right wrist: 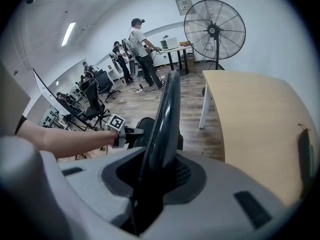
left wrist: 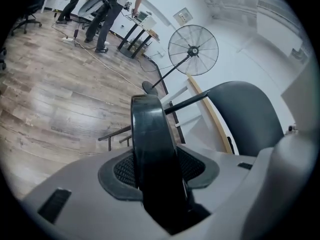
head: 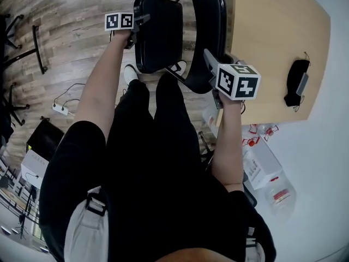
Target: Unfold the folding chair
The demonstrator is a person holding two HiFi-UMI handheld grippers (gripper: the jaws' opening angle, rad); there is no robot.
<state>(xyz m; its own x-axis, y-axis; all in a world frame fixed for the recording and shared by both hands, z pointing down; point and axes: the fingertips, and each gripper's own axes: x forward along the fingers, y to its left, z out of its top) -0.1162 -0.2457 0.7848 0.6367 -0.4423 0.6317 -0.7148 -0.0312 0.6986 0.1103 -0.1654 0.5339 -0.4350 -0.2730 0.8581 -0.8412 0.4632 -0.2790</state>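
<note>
Left gripper point(head: 136, 30) clamps the side edge of the seat point(head: 159, 34) and right gripper point(head: 211, 63) pinches the backrest point(head: 214, 21) rim. The folding chair point(head: 196, 79) stands just ahead on the wood floor point(head: 71, 31) beside the table point(head: 278, 37). Both panels run lengthwise away from the jaws, seat left of backrest, seemingly partly opened.

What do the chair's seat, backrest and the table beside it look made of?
The seat is smooth black, sheen on its rounded edge: probably moulded plastic or vinyl. The backrest is a thin curved black shell, same sheen: plastic or painted metal. The table top is pale, matte, wood-look: likely laminate.
</note>
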